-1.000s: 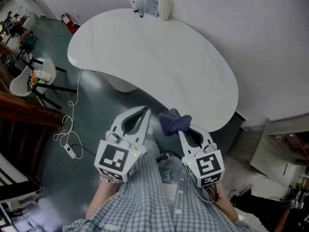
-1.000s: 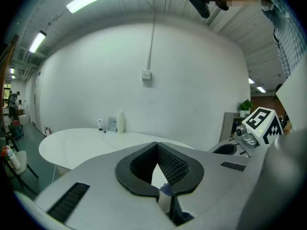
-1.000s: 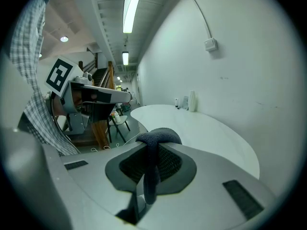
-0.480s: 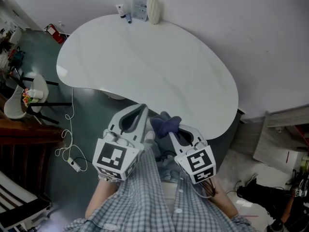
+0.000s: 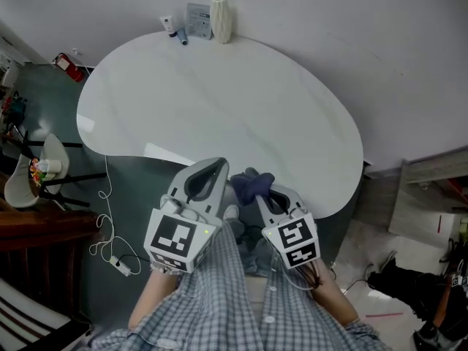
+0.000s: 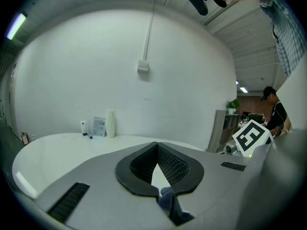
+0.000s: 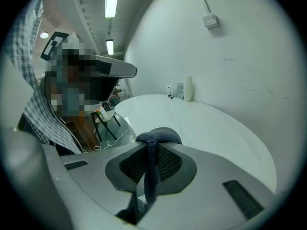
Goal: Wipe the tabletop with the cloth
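Observation:
A white kidney-shaped table (image 5: 219,101) fills the middle of the head view. A dark blue cloth (image 5: 251,185) is bunched at the tips of my right gripper (image 5: 257,193), which is shut on it just above the table's near edge. In the right gripper view the cloth (image 7: 157,137) drapes over the meeting jaw tips of the right gripper (image 7: 152,146) and hangs down between the jaws. My left gripper (image 5: 218,165) hovers beside it to the left, also at the near edge. Seen from the left gripper view, this left gripper (image 6: 156,144) is shut with nothing held.
A white ribbed vase (image 5: 219,9), a small card (image 5: 196,17) and a tube (image 5: 168,25) stand at the table's far edge against the wall. A chair (image 5: 22,178) and a white cable (image 5: 110,218) are on the floor at the left. Clutter lies at the lower right.
The head view has swung, so the table sits higher and further left in frame. The right gripper with the cloth has drawn slightly left, closer to the left gripper.

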